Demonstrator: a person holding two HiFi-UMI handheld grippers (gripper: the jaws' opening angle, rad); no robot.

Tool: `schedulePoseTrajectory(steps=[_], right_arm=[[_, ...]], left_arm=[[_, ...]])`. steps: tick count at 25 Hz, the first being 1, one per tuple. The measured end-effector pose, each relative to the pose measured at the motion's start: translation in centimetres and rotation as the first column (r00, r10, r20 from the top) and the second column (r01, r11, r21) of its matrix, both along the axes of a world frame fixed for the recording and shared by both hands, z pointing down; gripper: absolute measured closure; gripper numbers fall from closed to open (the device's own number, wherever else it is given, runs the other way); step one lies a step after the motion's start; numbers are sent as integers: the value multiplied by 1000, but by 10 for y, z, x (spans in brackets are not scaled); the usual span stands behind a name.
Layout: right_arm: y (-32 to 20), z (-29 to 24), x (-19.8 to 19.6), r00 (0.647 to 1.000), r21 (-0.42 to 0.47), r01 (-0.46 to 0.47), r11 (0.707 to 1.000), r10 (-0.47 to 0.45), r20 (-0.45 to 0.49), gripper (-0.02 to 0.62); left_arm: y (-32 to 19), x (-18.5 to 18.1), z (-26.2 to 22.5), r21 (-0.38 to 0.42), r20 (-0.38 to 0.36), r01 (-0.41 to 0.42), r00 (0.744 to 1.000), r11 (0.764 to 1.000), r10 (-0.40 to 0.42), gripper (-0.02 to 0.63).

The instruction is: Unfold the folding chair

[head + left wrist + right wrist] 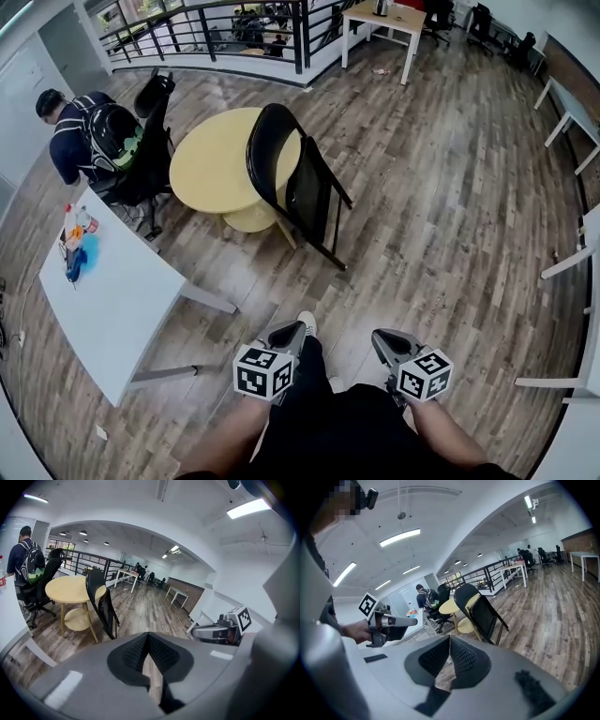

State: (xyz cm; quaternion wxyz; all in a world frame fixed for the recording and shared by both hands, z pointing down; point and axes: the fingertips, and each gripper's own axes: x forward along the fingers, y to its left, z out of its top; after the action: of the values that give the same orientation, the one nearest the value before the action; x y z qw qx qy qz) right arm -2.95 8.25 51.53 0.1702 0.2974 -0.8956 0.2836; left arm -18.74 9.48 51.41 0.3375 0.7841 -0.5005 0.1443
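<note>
The folding chair (309, 195) leans folded against the round yellow counter (211, 169), probably to stay upright. The left tongs (298, 328) and right tongs (381, 339) are pressed together, empty, well apart from it.

- The folding chair (298, 183) is seen in black throughout, frame and seat alike.
- The round table (211, 164) is finished in pale yellow.
- The floor (441, 187) is laid in grey-brown wood-grain planks.
- The desk (112, 300) is shown in plain white.
- The left gripper (287, 333) and right gripper (384, 342) are cased in grey, with each cube patterned in black-and-white squares.
- A backpack (117, 131) is marked in black and green.
</note>
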Motion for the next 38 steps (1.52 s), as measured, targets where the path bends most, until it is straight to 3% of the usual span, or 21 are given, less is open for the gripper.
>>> schedulePoseTrajectory(steps=[12,18,27,38], right_arm=[[-94,12,-39,999,-22,11,1000,-12,-42,589],[-148,-4,-60,999,6,17,1000,-17,-52,589],[-220,-27,-110,998,37,18,999,-15,-68,589],[-272,-32,-162,995,79,47,996,-39,-96,589]], left_arm=[[-79,-49,18,-51,-16,45,999,998,-46,598],[-136,-72,1,-15,-22,48,999,999,-48,598],[-221,-137,-27,46,-8,55,998,997,-54,598],[-270,-186,-22,79,-44,72,997,994,-68,598]])
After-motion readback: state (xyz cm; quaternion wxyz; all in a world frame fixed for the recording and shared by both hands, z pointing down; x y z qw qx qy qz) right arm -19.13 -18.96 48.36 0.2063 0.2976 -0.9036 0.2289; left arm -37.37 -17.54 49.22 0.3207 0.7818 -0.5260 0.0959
